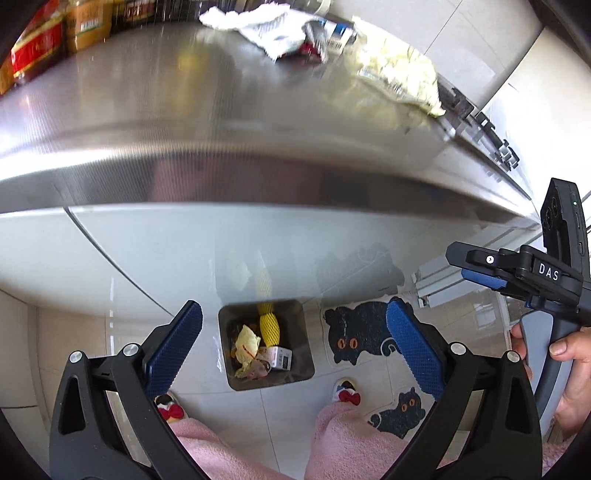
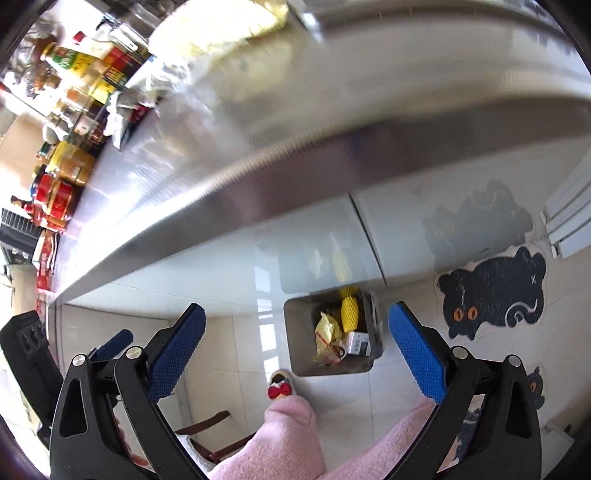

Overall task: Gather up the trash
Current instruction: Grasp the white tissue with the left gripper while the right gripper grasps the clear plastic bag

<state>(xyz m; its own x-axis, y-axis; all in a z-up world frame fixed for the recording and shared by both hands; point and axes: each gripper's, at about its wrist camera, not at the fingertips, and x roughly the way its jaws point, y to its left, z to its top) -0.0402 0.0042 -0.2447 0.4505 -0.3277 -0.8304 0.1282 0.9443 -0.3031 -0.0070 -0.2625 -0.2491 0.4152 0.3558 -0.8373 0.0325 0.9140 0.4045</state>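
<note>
Both grippers, left gripper (image 1: 293,343) and right gripper (image 2: 295,345), spread wide and empty above floor bin (image 1: 225,328) already holding trash; more wrappers (image 1: 280,31) wait on steel counter (image 1: 147,110), likely next.

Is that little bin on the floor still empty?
No, the bin already holds a yellow foam net, a crumpled yellow wrapper and a small white box.

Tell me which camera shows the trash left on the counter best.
Left wrist: the crumpled white paper and wrappers lie unobstructed at the counter's far edge, though blurred. Right wrist shows only an overexposed, blurred glimpse of it at the top.
</note>
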